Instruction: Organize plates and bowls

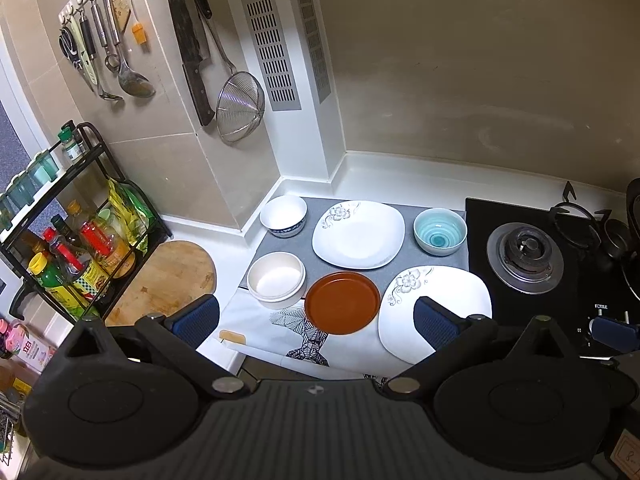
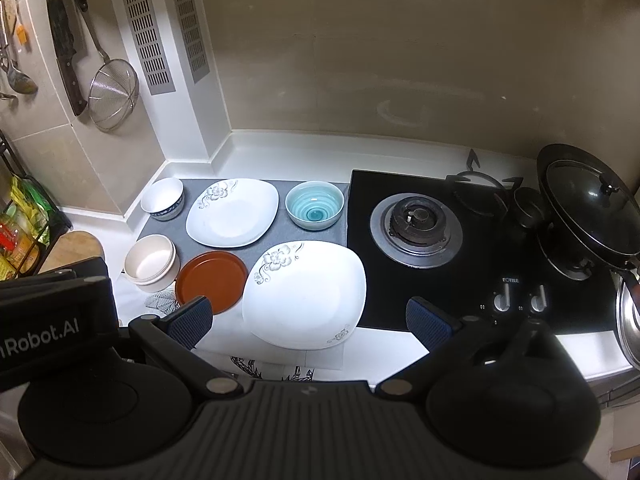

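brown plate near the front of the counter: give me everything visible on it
The brown plate is round, shallow and rimmed, matte reddish-brown, looks like ceramic or plastic, and is empty. It lies flat, upright, straddling the grey mat and a patterned white cloth. The cream bowl sits at its left and the near floral white plate at its right, both close or just touching; contact is unclear. No gripper touches it.

Both grippers: black bodies w/ silver screws, ribbed grey base, blue-padded fingers; "Robot.AI" marking.

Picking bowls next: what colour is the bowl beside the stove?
Teal bowl with a spiral inside, clearest in the right wrist view.
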`<control>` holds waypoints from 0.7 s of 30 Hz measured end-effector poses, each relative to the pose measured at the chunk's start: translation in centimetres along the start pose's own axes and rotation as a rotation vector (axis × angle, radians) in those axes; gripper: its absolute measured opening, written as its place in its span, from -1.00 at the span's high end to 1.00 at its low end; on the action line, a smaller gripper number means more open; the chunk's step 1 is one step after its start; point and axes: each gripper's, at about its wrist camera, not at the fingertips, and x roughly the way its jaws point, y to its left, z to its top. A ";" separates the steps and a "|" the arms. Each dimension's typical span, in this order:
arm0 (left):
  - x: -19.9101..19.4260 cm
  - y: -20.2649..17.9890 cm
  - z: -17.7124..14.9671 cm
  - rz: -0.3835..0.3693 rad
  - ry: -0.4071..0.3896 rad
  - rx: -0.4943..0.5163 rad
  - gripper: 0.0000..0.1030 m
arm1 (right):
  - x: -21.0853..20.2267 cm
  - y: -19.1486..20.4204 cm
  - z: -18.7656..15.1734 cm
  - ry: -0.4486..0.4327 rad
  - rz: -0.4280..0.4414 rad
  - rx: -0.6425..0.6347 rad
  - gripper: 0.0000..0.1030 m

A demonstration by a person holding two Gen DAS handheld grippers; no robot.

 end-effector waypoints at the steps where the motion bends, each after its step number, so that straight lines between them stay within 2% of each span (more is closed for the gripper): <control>1: 0.0 0.0 -0.1 0.002 -0.001 0.000 -0.99 | 0.0 0.0 0.0 0.000 0.001 0.001 -1.00; 21: -0.3 0.1 -1.1 0.013 0.012 -0.003 -1.00 | -0.3 0.2 -1.3 0.014 0.007 0.003 -1.00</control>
